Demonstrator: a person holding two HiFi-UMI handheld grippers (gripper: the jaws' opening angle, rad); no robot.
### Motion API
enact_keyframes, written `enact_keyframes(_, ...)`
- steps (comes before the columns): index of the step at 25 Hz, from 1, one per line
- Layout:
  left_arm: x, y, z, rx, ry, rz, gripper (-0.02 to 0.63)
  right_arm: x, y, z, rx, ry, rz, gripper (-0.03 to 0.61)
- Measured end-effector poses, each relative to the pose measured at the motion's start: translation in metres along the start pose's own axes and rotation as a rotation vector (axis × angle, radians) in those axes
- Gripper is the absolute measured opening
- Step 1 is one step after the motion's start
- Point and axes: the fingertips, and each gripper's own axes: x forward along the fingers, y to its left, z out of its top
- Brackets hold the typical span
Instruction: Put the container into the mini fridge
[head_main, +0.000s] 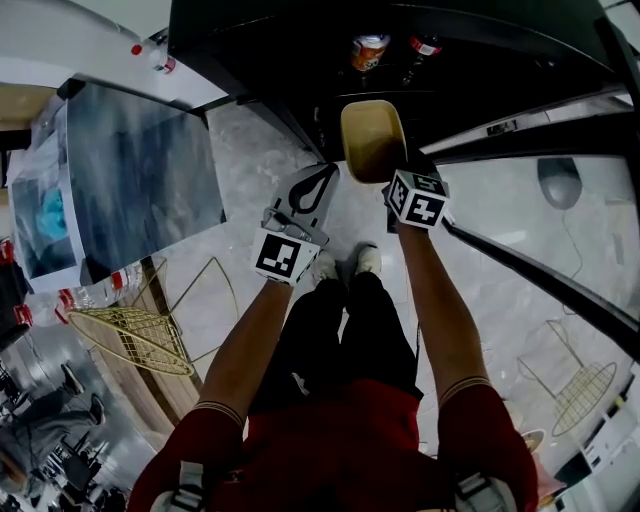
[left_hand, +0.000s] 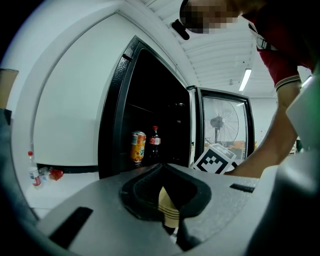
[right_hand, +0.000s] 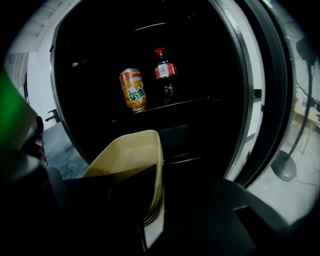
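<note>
Right gripper view: right fingers (right_hand: 225, 210) clamp empty container (right_hand: 127, 155) rim; left fingers (left_hand: 90, 200) closed.

Orange can (right_hand: 132, 90) beside cola bottle (right_hand: 164, 75), standing fan (left_hand: 220, 122), gold wire basket (head_main: 135, 340)

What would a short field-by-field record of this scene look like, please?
mini fridge: door open, interior dark
stored items: orange can and dark red-capped bottle, upright, side by side
container: tan, empty, held at the fridge opening
right tool: shut on the container's near rim
left tool: jaws together, left of the container
person: red shirt, dark trousers, standing before the fridge
</note>
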Motion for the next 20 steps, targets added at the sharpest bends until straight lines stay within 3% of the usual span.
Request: enact_keyframes(20, 0.021, 0.009, -0.023, -0.027, 0.008, 0.056, 0.006, 0.065, 0.003, 0.027, -0.041, 0.019, 0.017, 0.028)
